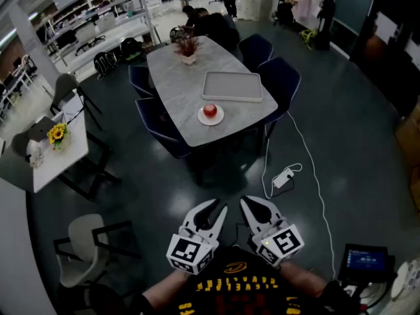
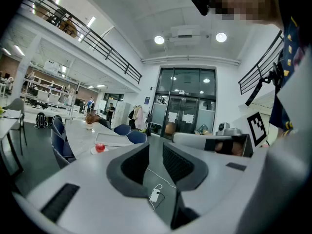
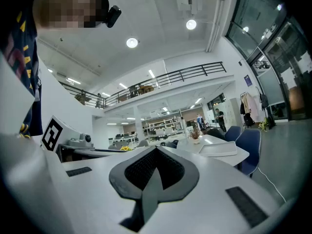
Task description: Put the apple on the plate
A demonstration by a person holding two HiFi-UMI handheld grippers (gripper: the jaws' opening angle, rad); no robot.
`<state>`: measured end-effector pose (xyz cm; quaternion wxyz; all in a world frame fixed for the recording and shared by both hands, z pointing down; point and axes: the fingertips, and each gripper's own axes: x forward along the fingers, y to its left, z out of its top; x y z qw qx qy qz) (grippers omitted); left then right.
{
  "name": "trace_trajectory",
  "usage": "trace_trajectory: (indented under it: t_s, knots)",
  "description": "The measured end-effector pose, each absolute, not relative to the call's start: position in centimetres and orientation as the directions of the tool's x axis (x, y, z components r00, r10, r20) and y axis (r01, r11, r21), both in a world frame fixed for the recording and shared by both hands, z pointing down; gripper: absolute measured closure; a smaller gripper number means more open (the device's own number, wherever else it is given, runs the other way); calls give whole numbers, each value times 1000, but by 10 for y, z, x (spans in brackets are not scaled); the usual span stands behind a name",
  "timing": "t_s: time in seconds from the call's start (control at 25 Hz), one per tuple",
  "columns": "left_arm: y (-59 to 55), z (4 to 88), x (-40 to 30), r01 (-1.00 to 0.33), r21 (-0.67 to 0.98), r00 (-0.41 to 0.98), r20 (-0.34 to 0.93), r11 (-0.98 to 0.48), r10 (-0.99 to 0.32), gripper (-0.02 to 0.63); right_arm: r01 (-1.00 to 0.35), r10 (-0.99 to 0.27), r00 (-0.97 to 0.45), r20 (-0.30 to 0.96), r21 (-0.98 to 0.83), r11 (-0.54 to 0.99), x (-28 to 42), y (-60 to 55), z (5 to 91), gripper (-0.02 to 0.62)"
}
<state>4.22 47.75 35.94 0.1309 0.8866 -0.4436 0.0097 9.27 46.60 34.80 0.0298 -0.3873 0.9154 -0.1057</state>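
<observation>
Standing well back from the tabletop, the person holds both tools low and near the body, pointed toward the far end of the room. The apple sits on the small white plate at the near end of the tabletop, just near of the pale tray; the left gripper view shows it too, a red dot far off to the left.

The left tongs stand apart with nothing between them. Through their gap that gripper's own view shows only floor and a white power strip with its cable. The right tongs are closed tip to tip and hold nothing.

Judged from how things lie, the task's goal is already met: the fruit rests upright inside the plate's rim, and neither tool is anywhere near it. No grasp or carry seems called for.

If anything remains, it is a check. That would mean walking nearer, keeping clear of the cable on the floor to the right and the blue chairs round the tabletop, and confirming that the apple sits steady. If it needs moving, the right tongs would first have to open.
</observation>
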Motion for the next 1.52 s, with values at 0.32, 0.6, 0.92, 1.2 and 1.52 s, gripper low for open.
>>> trace_trajectory:
  t_s: [0.32,0.6,0.92,1.2,1.52]
  knots:
    - [466,352,41,-783,212,617,146,-585,-773,517,-716,-729,-684,36,-228,660,93,456,346,589]
    - [434,349,29,-767,226,637,152,-601,-755,517,-724,-750,-660,53,-309,616,81,425,352,589]
    - [354,372,-2,-744,291,657,156,-602,-737,517,-756,-768,-630,113,-316,573,58,347,374,589]
    - [306,379,-53,-743,340,647,145,-577,-748,517,-770,-768,-621,153,-302,562,16,297,375,589]
    - [262,398,-88,-738,405,634,141,-540,-760,517,-799,-771,-594,231,-284,530,-6,252,396,589]
